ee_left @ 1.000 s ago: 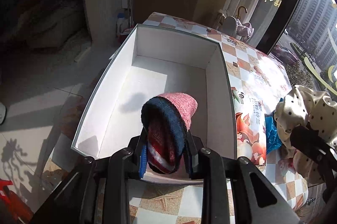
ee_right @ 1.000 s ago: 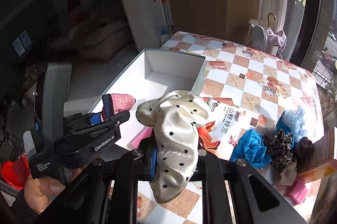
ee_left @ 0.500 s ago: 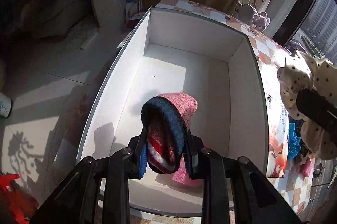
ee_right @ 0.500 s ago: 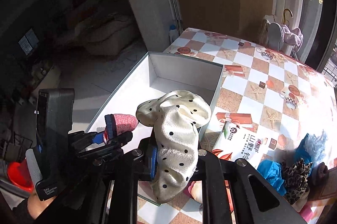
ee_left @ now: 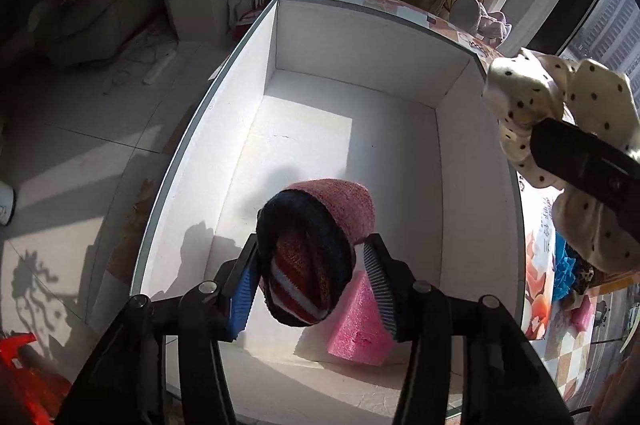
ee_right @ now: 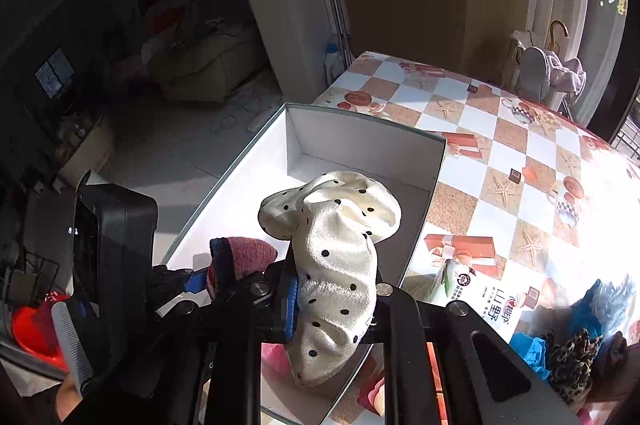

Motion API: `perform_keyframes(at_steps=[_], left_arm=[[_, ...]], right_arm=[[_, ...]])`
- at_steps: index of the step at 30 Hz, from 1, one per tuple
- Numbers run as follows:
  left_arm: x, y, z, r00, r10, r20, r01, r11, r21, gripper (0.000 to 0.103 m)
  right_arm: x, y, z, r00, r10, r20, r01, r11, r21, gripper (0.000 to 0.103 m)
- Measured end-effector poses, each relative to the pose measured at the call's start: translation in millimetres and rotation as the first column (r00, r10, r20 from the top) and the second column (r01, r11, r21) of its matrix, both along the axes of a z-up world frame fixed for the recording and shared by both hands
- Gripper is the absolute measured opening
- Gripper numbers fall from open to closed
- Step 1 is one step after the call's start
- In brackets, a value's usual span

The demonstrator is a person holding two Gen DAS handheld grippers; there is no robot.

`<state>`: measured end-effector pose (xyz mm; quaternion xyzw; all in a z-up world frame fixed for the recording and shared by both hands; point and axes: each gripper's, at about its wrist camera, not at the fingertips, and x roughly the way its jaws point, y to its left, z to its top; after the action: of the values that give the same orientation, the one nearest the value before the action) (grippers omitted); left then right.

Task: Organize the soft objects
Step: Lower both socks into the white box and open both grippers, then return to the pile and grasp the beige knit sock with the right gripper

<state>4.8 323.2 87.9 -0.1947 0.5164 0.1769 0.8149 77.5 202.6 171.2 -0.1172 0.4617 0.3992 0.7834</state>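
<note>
**Knit and satin, both held over the white box**

Knitted wool fills our left gripper (ee_left: 310, 289): a rolled sock (ee_left: 316, 245), pink outside with a dark blue cuff and red-and-white stripes showing at the open end. In the left wrist view the jaws look parted a little wider than the roll; the left pad touches it, while a sliver of gap shows on the right side, so we judge the hold loose or in the act of letting go. The sock hangs over the near end of the white box (ee_left: 478, 161), just above a pink foam piece (ee_left: 360, 325) lying on the box floor.

Our right gripper (ee_right: 334, 309) is clamped on a cream polka-dot scrunchie (ee_right: 340, 249), which bulges above and droops below the jaws. It sits over the box's near right corner.

Both pieces should handle as light, soft and springy. The sock roll will squash under pressure and could unroll if gripped at the cuff, so we would take it across the thick middle. The scrunchie's satin looks slippery; a pinch through the gathered band, not a loose frill, seems safest. Neither is fragile, so dropping them from here should do no harm.

More soft things wait on the checked tablecloth (ee_right: 516, 153): a blue piece (ee_right: 528, 349), a leopard-print one (ee_right: 572, 357) and a tissue pack (ee_right: 484, 301).
</note>
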Motion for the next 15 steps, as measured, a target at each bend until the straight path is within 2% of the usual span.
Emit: perform_keyframes(at_steps=[1, 3, 4, 6, 11, 15], left_arm=[[-1.5, -0.6, 0.8, 1.000, 0.006, 0.007, -0.006, 1.000, 0.003, 0.085], [-4.0, -3.0, 3.6, 1.000, 0.002, 0.027, -0.002, 1.000, 0.000, 0.085], [-3.9, -3.9, 4.8, 0.999, 0.000, 0.034, 0.000, 1.000, -0.005, 0.085], [-5.7, -5.7, 6.7, 0.999, 0.000, 0.041, 0.000, 1.000, -0.004, 0.085], [-15.0, -7.9, 11.3, 0.998, 0.019, 0.063, -0.018, 1.000, -0.015, 0.085], [-21.6, -20.1, 16.8, 0.996, 0.017, 0.085, -0.016, 1.000, -0.018, 0.085]], right_arm=[[2.7, 1.8, -0.8, 1.000, 0.001, -0.003, -0.001, 1.000, -0.008, 0.019], [6.9, 1.6, -0.3, 1.000, -0.012, -0.007, 0.012, 1.000, -0.014, 0.022], [8.4, -0.4, 0.6, 1.000, -0.014, -0.017, 0.014, 1.000, -0.006, 0.043], [7.0, -7.2, 7.5, 1.000, -0.022, 0.005, 0.022, 0.999, 0.041, 0.077], [2.2, -23.5, 23.3, 0.997, -0.029, 0.066, 0.024, 0.997, 0.078, 0.077], [-7.9, -71.1, 30.3, 0.990, -0.102, 0.097, 0.089, 0.988, 0.123, 0.077]])
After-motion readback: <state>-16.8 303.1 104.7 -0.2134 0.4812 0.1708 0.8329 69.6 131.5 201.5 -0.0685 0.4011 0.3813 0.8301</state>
